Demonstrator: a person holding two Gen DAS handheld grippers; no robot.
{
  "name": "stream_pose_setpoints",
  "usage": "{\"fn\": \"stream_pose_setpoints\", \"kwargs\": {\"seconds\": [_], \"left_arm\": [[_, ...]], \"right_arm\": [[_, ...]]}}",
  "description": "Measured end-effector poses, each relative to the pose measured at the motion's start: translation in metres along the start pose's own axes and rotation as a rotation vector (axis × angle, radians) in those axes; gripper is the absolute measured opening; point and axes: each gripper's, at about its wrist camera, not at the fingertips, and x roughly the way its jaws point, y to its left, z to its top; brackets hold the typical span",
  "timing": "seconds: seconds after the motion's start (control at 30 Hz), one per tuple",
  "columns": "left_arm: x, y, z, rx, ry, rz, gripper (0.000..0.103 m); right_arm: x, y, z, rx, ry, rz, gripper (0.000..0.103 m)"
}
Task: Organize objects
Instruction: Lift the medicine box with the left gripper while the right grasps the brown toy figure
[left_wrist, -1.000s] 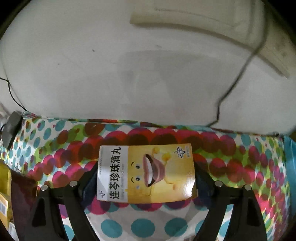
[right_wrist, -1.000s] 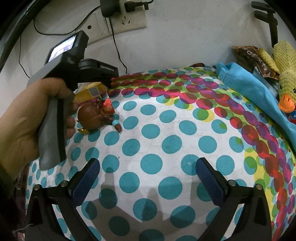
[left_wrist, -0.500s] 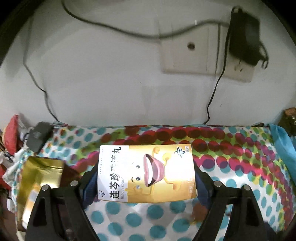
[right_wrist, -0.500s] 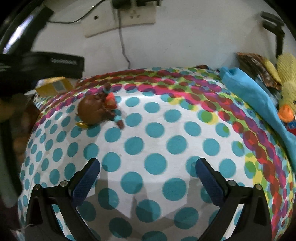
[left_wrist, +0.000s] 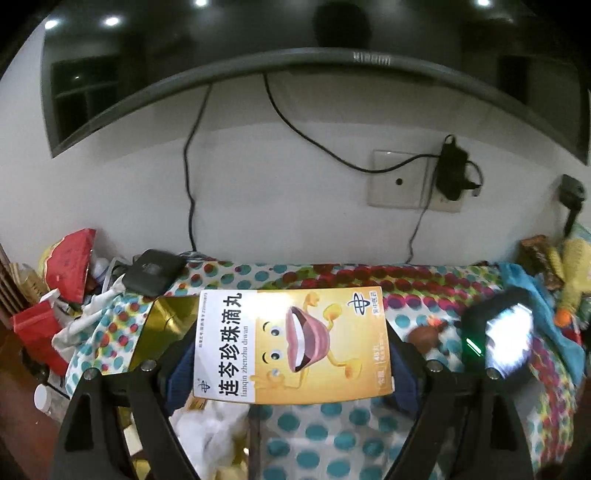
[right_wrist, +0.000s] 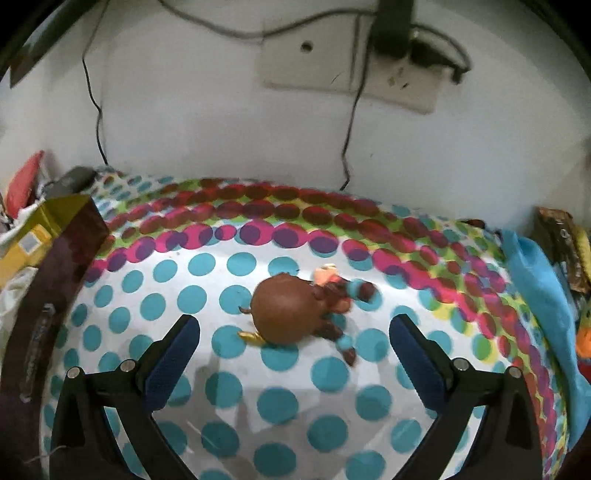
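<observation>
My left gripper (left_wrist: 291, 363) is shut on a yellow and white medicine box (left_wrist: 291, 343) with a cartoon face and holds it above the left part of the dotted tablecloth (left_wrist: 332, 439), over the edge of a gold-lined box (left_wrist: 166, 325). My right gripper (right_wrist: 293, 349) is open and empty, just short of a brown toy figure (right_wrist: 291, 312) that lies on the dotted tablecloth (right_wrist: 236, 387) between and slightly beyond the fingertips. The toy also shows small in the left wrist view (left_wrist: 424, 334).
A dark box with gold lining (right_wrist: 62, 236) stands at the left edge of the table. Blue cloth (right_wrist: 535, 291) and a plush duck (left_wrist: 572, 280) lie at the right. Red packaging (left_wrist: 70, 269) and clutter sit at the far left. A wall socket with cables (right_wrist: 354, 70) is behind.
My left gripper has pulled back and risen with the medicine box, so the wall screen now shows. My right gripper has moved left and forward, so the brown toy now lies between its fingertips.
</observation>
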Motion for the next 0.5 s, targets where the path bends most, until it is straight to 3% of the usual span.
{"fn": "stream_pose_setpoints", "kwargs": {"seconds": [0.07,0.17,0.2,0.5], "left_arm": [[-0.018,0.009,-0.012,-0.001,-0.027,-0.002,0.088],[-0.037,0.020,-0.027,-0.017,-0.044,0.003,0.088],[-0.042,0.024,-0.031,-0.023,-0.042,0.003,0.088],[-0.071,0.028,-0.073,-0.059,-0.034,0.017,0.088]], "right_arm": [[0.017,0.005,0.003,-0.013,0.043,0.016,0.090],[0.028,0.004,0.003,-0.007,0.057,0.021,0.082],[0.029,0.002,0.003,0.003,0.052,0.023,0.064],[0.007,0.006,-0.012,0.049,-0.028,0.019,0.064]]}}
